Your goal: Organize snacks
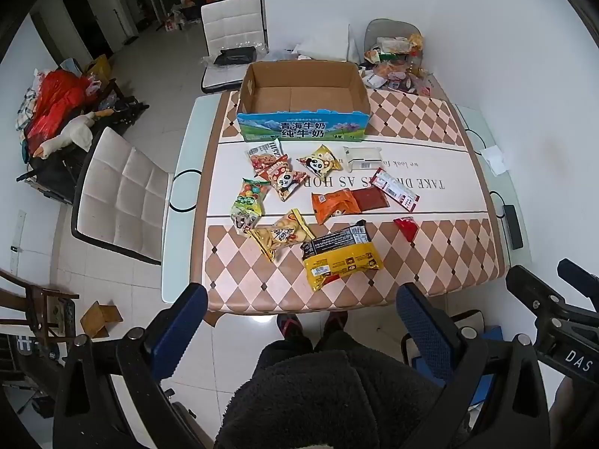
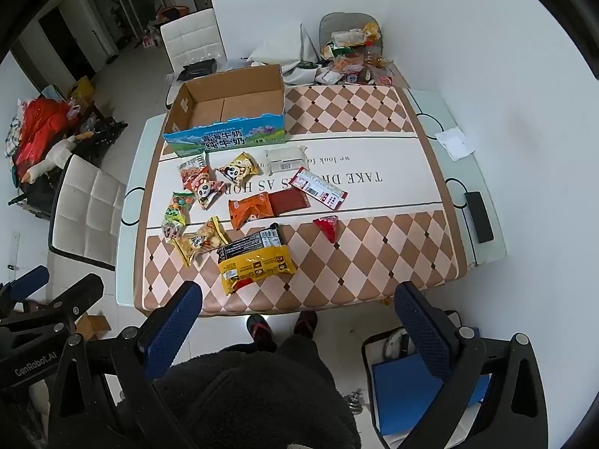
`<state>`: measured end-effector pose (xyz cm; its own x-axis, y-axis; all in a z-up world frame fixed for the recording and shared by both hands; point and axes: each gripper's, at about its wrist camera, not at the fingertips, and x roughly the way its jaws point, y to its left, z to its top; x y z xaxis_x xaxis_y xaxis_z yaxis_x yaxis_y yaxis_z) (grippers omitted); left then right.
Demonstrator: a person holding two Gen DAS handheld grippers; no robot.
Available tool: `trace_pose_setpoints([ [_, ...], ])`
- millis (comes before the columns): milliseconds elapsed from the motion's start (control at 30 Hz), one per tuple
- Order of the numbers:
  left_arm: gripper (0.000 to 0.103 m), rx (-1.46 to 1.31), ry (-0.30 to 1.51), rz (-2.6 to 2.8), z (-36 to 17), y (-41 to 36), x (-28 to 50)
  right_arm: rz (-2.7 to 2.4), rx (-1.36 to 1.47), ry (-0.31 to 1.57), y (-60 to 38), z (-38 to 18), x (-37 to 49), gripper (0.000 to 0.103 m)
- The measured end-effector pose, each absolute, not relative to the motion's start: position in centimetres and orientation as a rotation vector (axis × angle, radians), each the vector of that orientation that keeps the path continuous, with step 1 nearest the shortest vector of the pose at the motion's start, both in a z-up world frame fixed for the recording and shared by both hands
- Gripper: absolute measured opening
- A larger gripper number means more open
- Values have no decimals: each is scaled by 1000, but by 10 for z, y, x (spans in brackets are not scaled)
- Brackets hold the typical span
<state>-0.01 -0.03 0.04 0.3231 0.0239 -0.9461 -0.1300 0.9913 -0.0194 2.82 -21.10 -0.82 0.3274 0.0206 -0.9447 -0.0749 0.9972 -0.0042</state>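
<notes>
Two views look steeply down onto a surface (image 1: 430,262) covered by a diamond-patterned cloth. The left hand-held gripper (image 1: 301,318) and the right hand-held gripper (image 2: 299,316) both hang above the near edge with blue-padded jaws spread wide, holding nothing. An empty cardboard box (image 1: 303,127) with a blue printed front sits at the far side. Snack packets lie scattered between box and near edge: a yellow-and-black bag (image 1: 342,256) nearest, an orange packet (image 1: 335,205) mid-surface, a panda packet (image 1: 320,162) just before the box, a small red packet (image 1: 406,226) to the right. A person's dark fleece clothing (image 1: 318,393) fills the foreground
</notes>
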Motion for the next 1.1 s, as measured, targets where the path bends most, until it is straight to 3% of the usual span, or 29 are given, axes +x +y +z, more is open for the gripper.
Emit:
trace_pose_setpoints([
  [1100, 103, -98, 1162, 107, 20, 5, 2, 68, -49, 1177, -210, 4, 28, 103],
])
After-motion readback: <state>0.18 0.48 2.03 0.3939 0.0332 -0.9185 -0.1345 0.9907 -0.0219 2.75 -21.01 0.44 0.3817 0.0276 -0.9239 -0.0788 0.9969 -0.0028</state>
